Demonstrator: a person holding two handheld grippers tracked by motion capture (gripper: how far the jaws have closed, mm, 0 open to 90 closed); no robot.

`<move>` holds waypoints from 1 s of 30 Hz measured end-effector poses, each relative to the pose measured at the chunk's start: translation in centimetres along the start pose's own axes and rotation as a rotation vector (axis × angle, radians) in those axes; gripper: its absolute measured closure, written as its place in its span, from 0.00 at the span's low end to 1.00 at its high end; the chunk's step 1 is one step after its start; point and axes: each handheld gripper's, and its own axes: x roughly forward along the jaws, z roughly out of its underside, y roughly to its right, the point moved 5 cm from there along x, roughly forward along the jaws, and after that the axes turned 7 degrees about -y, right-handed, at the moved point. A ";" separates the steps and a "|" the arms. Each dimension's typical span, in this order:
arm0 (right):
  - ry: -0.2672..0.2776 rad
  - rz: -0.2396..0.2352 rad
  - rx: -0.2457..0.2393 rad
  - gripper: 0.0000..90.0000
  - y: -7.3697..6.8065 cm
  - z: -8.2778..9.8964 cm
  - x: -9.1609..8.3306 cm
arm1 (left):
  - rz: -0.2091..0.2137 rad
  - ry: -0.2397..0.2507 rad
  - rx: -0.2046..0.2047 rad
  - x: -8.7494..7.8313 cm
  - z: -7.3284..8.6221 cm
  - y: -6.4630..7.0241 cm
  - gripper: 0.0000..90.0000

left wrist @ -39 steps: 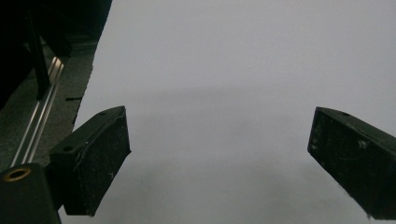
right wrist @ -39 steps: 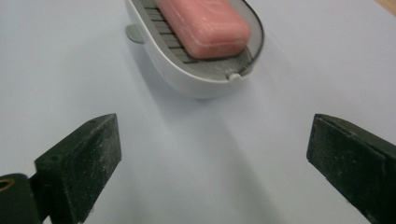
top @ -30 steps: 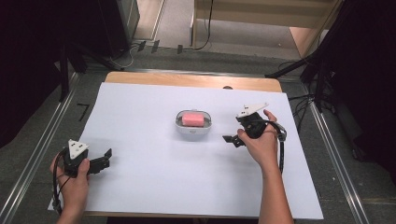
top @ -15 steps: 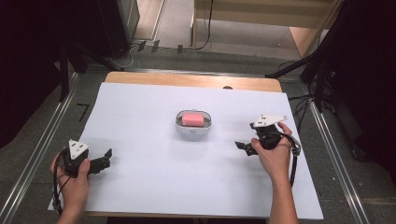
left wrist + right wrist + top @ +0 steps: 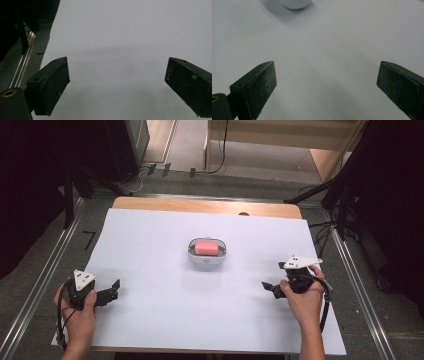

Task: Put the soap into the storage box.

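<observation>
Low — right gripper [image 5: 270, 289] agape; left gripper [image 5: 113, 291] likewise.

High view looks down; gripper views skim the table [image 5: 150, 320] closely.

soap [image 5: 206, 247]: pink, plain
dish [image 5: 207, 262]: white-ish grey, no pattern
table cover [image 5: 150, 320]: plain white
table edge [image 5: 200, 206], upper middle of frame: light wood
left gripper [image 5: 111, 291]: black, pale grey plate on top
right gripper [image 5: 270, 289]: same black, pale grey plate
</observation>
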 end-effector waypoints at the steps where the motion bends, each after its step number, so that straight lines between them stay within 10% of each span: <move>1: 0.000 0.000 0.000 0.03 0.0 0.0 0.0 | 0.000 0.000 0.000 0.0 0.0 0.0 0.07; 30: 0.092 0.085 0.169 0.03 0.0 9.3 -5.7 | -0.011 0.001 0.010 0.0 0.0 0.1 0.07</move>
